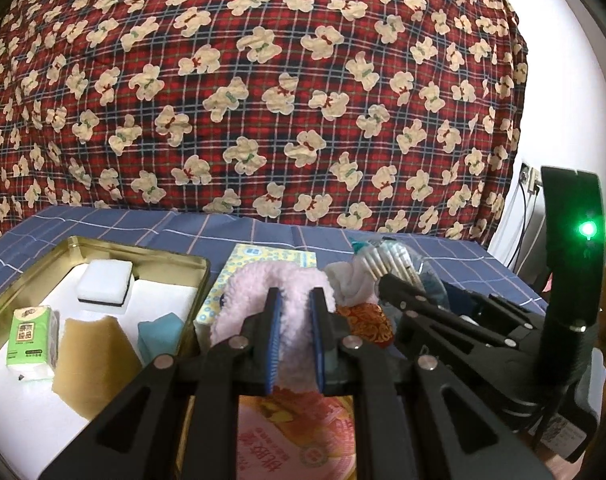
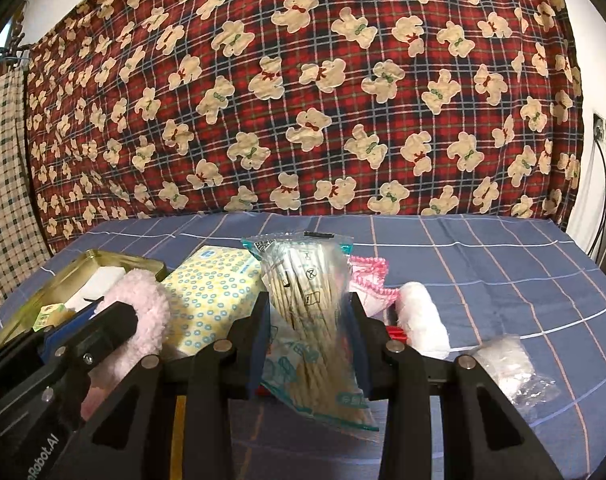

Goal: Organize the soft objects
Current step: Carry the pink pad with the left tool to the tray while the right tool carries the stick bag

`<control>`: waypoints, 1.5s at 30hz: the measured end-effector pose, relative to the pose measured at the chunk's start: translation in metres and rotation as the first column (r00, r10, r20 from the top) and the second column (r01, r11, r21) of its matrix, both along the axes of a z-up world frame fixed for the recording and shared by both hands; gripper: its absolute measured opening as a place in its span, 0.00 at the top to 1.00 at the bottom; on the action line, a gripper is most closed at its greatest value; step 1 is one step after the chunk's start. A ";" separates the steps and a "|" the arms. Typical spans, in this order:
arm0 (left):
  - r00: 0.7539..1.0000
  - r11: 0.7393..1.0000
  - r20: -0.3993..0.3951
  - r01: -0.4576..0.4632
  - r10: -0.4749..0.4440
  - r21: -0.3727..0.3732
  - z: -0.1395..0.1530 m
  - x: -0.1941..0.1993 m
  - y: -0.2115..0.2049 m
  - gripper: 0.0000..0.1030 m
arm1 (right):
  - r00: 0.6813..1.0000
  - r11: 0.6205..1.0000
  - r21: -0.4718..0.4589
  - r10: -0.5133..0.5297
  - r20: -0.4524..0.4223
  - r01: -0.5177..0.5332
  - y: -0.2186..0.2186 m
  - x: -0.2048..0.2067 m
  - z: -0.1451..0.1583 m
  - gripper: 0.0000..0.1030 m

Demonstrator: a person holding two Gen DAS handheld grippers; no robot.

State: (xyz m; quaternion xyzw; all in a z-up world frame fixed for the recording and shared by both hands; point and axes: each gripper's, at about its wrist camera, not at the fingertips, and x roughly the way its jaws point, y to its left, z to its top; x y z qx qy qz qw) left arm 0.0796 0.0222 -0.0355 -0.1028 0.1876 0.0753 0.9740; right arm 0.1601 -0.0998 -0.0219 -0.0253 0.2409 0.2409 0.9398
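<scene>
Blue checked cloth (image 2: 483, 280) covers the table I am working over, with a red bear-print blanket (image 2: 303, 100) hung behind it.

Nearest me on the left wrist view, my left gripper (image 1: 295, 340) pinches a pink fluffy piece (image 1: 263, 292), its blue pads pressed tight into the pile. Under it lies a pink printed pack (image 1: 303, 440). Just left sits a gold tin (image 1: 103, 248), open, holding a green tissue pack (image 1: 33, 342), a tan sponge (image 1: 95, 364), a teal cloth (image 1: 159, 332) and, further back, a white sponge (image 1: 105, 284). A yellow tissue box (image 1: 263, 258) lies just behind the fluffy piece, beside the tin.

On the right wrist view, my right gripper (image 2: 309, 344) clamps a clear bag of swabs (image 2: 307, 312), which stands tilted between the pads, above the cloth. To its right, near, a clear crumpled bag (image 2: 511, 368) of something white rests on the cloth; a white roll (image 2: 423, 320) lies a little further back, and a pink-edged cloth (image 2: 369, 280) behind that. I see the left gripper with its fluffy piece at the left edge, in front of the tin.
</scene>
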 end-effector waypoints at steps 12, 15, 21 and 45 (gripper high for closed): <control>0.999 0.999 -0.013 -0.038 0.038 -0.018 -0.002 0.000 0.009 0.89 | 0.999 0.999 -0.006 0.046 -0.001 -0.046 0.015 -0.003 0.000 0.62; 0.999 0.999 -0.010 -0.034 0.034 -0.018 -0.002 -0.001 0.009 0.89 | 0.999 0.999 -0.004 0.051 -0.006 -0.051 0.017 -0.003 0.000 0.62; 0.999 0.999 -0.007 -0.038 0.038 -0.011 -0.001 -0.002 0.008 0.89 | 0.997 0.997 0.004 0.073 0.002 -0.073 0.021 -0.006 0.001 0.62; 0.999 0.998 0.004 -0.053 0.053 -0.032 0.001 -0.007 0.013 0.89 | 0.996 0.996 0.005 0.084 0.024 -0.085 0.024 -0.011 0.002 0.62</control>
